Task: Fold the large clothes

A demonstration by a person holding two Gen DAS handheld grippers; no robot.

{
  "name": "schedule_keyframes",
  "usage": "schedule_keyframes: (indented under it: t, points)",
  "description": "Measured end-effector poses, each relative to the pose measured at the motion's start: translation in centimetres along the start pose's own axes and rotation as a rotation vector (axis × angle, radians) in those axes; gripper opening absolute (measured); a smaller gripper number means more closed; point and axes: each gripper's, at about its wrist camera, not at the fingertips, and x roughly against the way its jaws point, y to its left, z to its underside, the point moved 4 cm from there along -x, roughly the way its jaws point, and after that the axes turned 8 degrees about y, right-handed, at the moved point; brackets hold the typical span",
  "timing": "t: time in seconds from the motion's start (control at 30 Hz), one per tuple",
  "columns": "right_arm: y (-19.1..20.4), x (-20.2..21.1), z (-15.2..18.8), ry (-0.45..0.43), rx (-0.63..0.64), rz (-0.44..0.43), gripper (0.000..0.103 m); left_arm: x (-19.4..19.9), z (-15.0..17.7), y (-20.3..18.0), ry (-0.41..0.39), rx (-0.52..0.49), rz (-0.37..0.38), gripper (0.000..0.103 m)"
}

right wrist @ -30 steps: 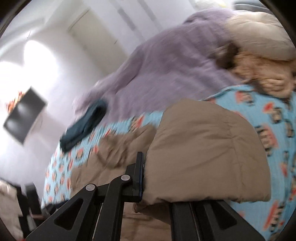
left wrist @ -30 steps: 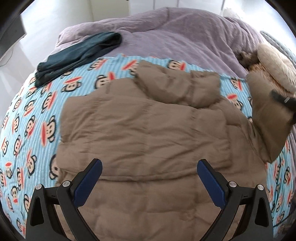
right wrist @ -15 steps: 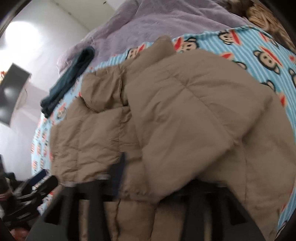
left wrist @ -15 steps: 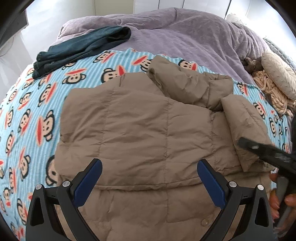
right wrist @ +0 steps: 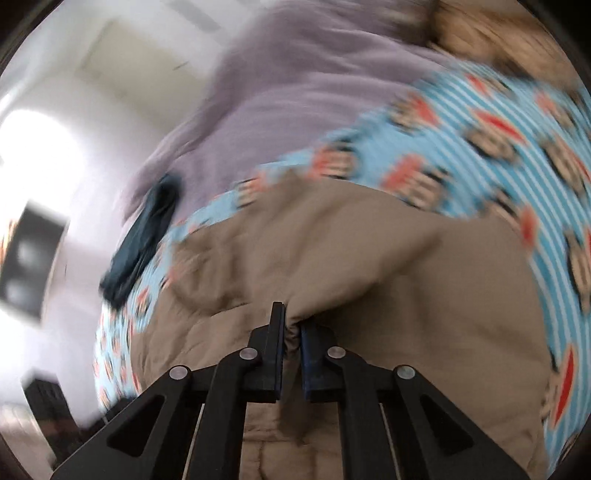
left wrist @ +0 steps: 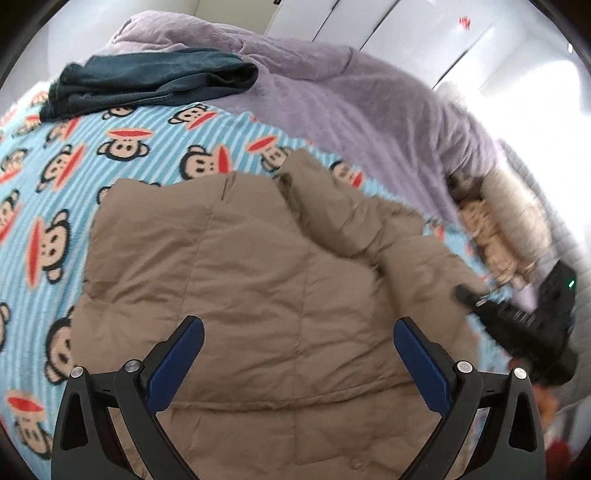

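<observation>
1. I see a bed under a blue striped monkey-print blanket (left wrist: 140, 155).
2. At twelve o'clock a rumpled lilac duvet (left wrist: 332, 96) lies behind it.
3. At one o'clock stand white cupboard doors (left wrist: 424, 33).
4. At three o'clock, cream cushions (left wrist: 513, 214) look blurred.
5. In the right wrist view, bright light (right wrist: 40, 155) glares at nine o'clock on a white wall.

The bed carries a monkey-print blanket (left wrist: 122, 155) and a purple duvet (left wrist: 351, 99). A tan puffer jacket (left wrist: 229, 280) and dark folded garment (left wrist: 147, 81) lie on top.

Both wrist views downward, over jacket (left wrist: 258, 288)
</observation>
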Motion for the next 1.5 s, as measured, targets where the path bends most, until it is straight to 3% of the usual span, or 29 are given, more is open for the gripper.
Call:
schedule_keyframes:
  t: [0.13, 0.23, 0.37, 0.4, 0.53, 0.6, 0.77, 0.83, 0.87, 0.9, 0.93, 0.97, 1.07, 1.13, 1.23, 1.27, 1.37, 1.5]
  points:
    - [5.6, -1.8, 2.2, 0.071, 0.223, -0.013, 0.009, 0.3, -0.7, 0.6, 0.005, 0.039, 0.129, 0.103]
    - [7.9, -4.4, 5.1, 0.184, 0.31, -0.015, 0.015, -0.4, -0.9, 1.0, 0.05, 0.08, 0.23, 0.103]
    - [7.5, -5.9, 8.1, 0.297, 0.306, -0.006, 0.065, -2.2, -0.3, 0.9, 0.124, 0.107, 0.29, 0.103]
    - [6.7, -5.3, 8.5, 0.304, 0.277, -0.02, 0.065, -2.4, -0.1, 0.8, 0.131, 0.103, 0.289, 0.103]
    - [1.6, -2.4, 8.9, 0.314, 0.135, -0.032, 0.065, -3.4, 0.2, 0.5, 0.145, 0.098, 0.289, 0.103]
    - [-2.9, -0.3, 8.9, 0.304, 0.008, -0.023, 0.065, -4.0, 0.2, 0.4, 0.153, 0.093, 0.272, 0.103]
    - [-10.7, 3.3, 8.2, 0.221, -0.252, -0.031, 0.066, -6.7, -0.6, -0.6, 0.181, 0.043, 0.158, 0.1]
    - [-12.6, 3.9, 7.6, 0.18, -0.328, -0.046, 0.065, -7.2, -1.1, -1.2, 0.171, 0.031, 0.123, 0.067]
    - [-13.5, 4.1, 7.1, 0.153, -0.366, -0.046, 0.056, -7.4, -1.2, -1.4, 0.181, 0.021, 0.1, 0.028]
    - [-14.2, 4.2, 6.7, 0.132, -0.39, -0.041, 0.025, -7.4, -1.2, -1.5, 0.186, 0.014, 0.089, 0.01]
    - [-14.6, 4.1, 6.3, 0.125, -0.397, -0.031, 0.012, -6.8, -1.1, -1.8, 0.173, -0.002, 0.092, 0.01]
    - [-14.9, 4.0, 5.9, 0.117, -0.4, -0.014, 0.01, -6.3, -1.0, -1.8, 0.155, -0.017, 0.095, 0.01]
    - [-14.2, 3.7, 5.1, 0.1, -0.352, -0.01, 0.009, -4.2, 0.7, -1.5, 0.102, -0.095, 0.041, 0.01]
    - [-12.9, 2.8, 4.8, 0.105, -0.293, 0.006, 0.009, -4.6, 1.8, -0.2, 0.128, -0.106, -0.019, 0.011]
    - [-12.4, 1.0, 5.7, 0.151, -0.249, 0.038, 0.009, -6.0, 2.4, 2.1, 0.166, -0.064, -0.051, 0.011]
    - [-12.7, 0.3, 6.1, 0.164, -0.255, 0.041, 0.009, -6.1, 2.5, 2.5, 0.166, -0.048, -0.055, 0.017]
    - [-13.2, 0.5, 6.4, 0.152, -0.284, 0.038, 0.009, -5.2, 1.9, 3.2, 0.155, -0.021, -0.069, 0.017]
    - [-13.1, 0.7, 6.5, 0.151, -0.284, 0.04, 0.009, -1.4, 1.3, 4.0, 0.094, -0.067, -0.22, 0.017]
